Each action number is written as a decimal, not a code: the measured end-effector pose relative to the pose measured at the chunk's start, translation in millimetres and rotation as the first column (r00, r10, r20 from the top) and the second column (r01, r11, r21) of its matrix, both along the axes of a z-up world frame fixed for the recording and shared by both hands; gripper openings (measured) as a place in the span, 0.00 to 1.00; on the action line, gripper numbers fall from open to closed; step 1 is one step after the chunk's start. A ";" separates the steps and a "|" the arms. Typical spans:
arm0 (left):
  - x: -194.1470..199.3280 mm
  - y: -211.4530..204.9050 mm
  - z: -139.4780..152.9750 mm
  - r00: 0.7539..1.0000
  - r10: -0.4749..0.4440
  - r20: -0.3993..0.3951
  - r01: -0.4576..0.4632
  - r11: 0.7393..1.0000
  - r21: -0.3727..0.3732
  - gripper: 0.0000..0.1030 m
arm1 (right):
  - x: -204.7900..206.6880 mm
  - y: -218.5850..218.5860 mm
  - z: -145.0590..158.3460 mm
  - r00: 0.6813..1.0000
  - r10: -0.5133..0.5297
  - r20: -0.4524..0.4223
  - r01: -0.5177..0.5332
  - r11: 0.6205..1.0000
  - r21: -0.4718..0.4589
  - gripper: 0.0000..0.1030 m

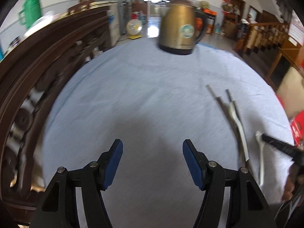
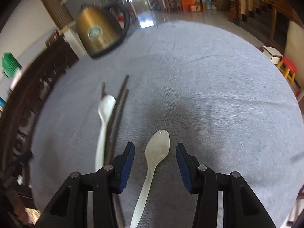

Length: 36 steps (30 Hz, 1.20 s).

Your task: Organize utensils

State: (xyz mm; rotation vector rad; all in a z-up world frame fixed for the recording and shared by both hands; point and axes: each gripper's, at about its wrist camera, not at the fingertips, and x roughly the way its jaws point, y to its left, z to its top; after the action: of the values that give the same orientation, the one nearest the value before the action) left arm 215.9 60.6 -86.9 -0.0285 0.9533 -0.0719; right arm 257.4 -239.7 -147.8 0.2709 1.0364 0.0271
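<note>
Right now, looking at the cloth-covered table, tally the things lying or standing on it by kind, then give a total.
White spoons: 2, one between the right gripper's open jaws, one beside the chopsticks
Dark chopsticks: 3 visible sticks
Brass-coloured electric kettle: 1
Total: 6

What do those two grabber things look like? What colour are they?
Both look the same. The left gripper and the right gripper each have two black plastic arms shaped like open triangles, joined with round silver pins. The jaws end in flat blue pads with fine ridges. No cables, markings or sleeves show.
</note>
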 end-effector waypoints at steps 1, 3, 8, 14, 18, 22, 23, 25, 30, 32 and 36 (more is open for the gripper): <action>7.5 -7.1 2.0 1.000 -0.023 -0.002 0.023 1.000 -0.012 0.64 | 3.9 1.6 -4.7 1.000 0.006 -0.021 -0.006 1.000 -0.018 0.46; 22.0 -23.1 4.5 0.998 -0.068 -0.002 0.068 0.997 -0.031 0.64 | 6.8 6.2 -8.6 1.000 0.019 -0.025 -0.021 0.997 -0.073 0.41; 60.8 -61.7 6.8 0.989 -0.151 -0.008 0.150 0.985 -0.091 0.64 | 3.1 7.8 -12.0 0.997 0.064 -0.041 -0.069 0.987 -0.143 0.33; 95.3 -110.5 -6.0 0.968 -0.247 -0.039 0.243 0.966 -0.094 0.61 | -15.7 -13.4 -12.8 0.997 0.072 -0.030 -0.075 0.990 -0.116 0.33; 115.4 -139.7 -25.1 0.953 -0.290 -0.086 0.284 0.956 -0.076 0.52 | -21.7 -24.4 -8.9 0.997 0.067 -0.023 -0.068 0.996 -0.060 0.33; 121.8 -155.4 -45.6 0.939 -0.311 -0.149 0.306 0.950 -0.060 0.37 | -25.9 -29.9 -7.0 0.998 0.067 -0.017 -0.067 0.998 -0.007 0.33; 122.2 -157.1 -49.4 0.935 -0.317 -0.158 0.312 0.948 -0.060 0.30 | -26.7 -32.0 -7.5 0.998 0.065 -0.014 -0.065 0.998 0.007 0.33; 121.8 -159.1 -53.4 0.934 -0.322 -0.151 0.320 0.947 -0.038 0.22 | -28.1 -34.7 -7.2 0.998 0.060 -0.008 -0.060 0.998 0.023 0.33; 115.4 -153.6 -49.7 0.927 -0.349 -0.139 0.345 0.937 -0.052 0.03 | -28.8 -33.3 -7.1 0.999 0.045 -0.003 -0.045 0.999 0.029 0.33; 106.2 -148.2 -44.4 0.927 -0.355 -0.117 0.355 0.935 -0.022 0.03 | -31.7 -35.2 -7.2 0.999 0.033 0.000 -0.033 0.998 0.047 0.33; 84.4 -127.7 -33.9 0.929 -0.360 -0.088 0.356 0.933 -0.051 0.03 | -45.6 -40.7 -2.1 0.999 0.007 0.035 -0.010 0.997 0.080 0.33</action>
State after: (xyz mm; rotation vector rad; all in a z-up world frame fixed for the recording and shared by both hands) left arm 300.3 -67.1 -120.7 0.1124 1.0450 -0.4286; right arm 211.8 -280.4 -149.8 0.3381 1.0038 0.0812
